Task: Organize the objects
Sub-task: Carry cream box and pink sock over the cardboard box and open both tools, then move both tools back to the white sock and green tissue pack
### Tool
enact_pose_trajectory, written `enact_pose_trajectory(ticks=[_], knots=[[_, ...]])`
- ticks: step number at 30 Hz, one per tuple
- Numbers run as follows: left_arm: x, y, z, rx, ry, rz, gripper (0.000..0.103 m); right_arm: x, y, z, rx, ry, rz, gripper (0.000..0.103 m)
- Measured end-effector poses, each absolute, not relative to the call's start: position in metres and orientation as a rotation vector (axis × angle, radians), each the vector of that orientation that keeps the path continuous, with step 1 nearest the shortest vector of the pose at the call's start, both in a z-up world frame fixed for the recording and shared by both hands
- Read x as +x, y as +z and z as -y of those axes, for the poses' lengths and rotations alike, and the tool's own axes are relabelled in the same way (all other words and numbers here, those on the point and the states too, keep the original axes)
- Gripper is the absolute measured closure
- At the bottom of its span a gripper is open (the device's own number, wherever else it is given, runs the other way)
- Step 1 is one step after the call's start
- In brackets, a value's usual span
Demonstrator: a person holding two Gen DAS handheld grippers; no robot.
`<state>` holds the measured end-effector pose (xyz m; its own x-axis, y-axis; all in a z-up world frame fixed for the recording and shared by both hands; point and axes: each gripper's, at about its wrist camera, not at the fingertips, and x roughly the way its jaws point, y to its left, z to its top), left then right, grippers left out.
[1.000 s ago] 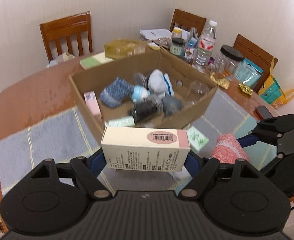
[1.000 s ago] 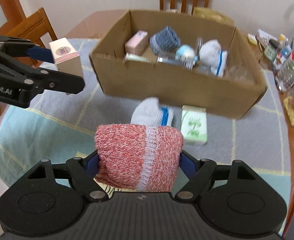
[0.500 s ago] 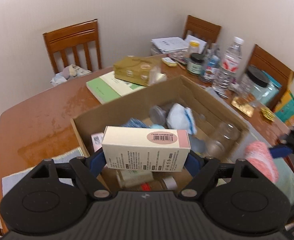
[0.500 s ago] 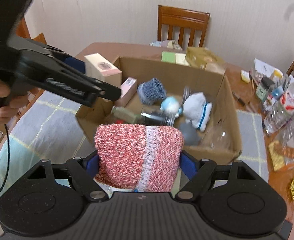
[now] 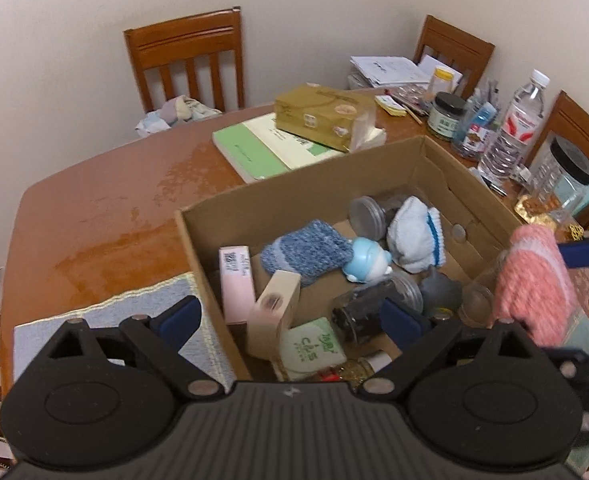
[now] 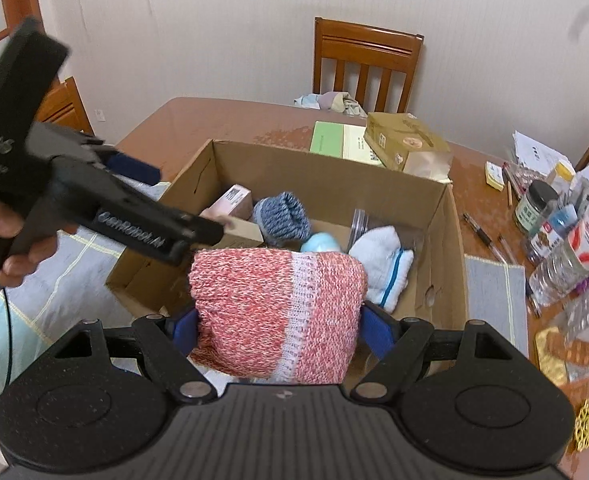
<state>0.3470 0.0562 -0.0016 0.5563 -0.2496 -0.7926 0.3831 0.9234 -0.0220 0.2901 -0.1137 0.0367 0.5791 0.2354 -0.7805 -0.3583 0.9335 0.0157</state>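
My left gripper (image 5: 290,316) hangs over the near left corner of the open cardboard box (image 5: 334,184). Its jaws are opening and grip nothing. Below them, the cream carton (image 5: 274,316) lies tilted inside the box beside a pink carton (image 5: 236,284). My right gripper (image 6: 278,328) is shut on a red-and-white knitted roll (image 6: 274,312), held above the box's near edge (image 6: 438,296). That roll (image 5: 530,276) shows at the right of the left wrist view. The box also holds a blue knitted roll (image 5: 306,256), a white sock roll (image 5: 414,240), a light-blue toy (image 5: 366,264) and jars.
Behind the box lie a green book (image 5: 254,148) and a gold tissue pack (image 5: 322,116). Bottles and jars (image 5: 510,132) crowd the table's right side. A grey placemat (image 5: 114,312) lies left of the box. Wooden chairs ring the table. A person's hand (image 6: 10,240) holds the left gripper.
The left gripper moved forward over the box and opened, and the cream carton dropped into the box. The right gripper carried the knitted roll up and forward to the box's near edge.
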Motion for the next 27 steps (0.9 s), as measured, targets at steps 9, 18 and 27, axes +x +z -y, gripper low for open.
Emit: enact_pose_trajectory(ticks=[9, 18, 27], knots=[[0.333, 0.018, -0.069, 0.141, -0.322, -0.862, 0.005, 0.314, 0.041, 0.112, -0.16, 0.36, -0.825, 0.0], [0.299, 0.012, -0.072, 0.102, -0.293, -0.845, 0.004, 0.291, 0.036, 0.121, -0.163, 0.37, -0.821, 0.0], [0.255, 0.002, -0.077, 0.071, -0.283, -0.847, 0.004, 0.24, 0.011, 0.135, -0.149, 0.277, -0.852, 0.0]])
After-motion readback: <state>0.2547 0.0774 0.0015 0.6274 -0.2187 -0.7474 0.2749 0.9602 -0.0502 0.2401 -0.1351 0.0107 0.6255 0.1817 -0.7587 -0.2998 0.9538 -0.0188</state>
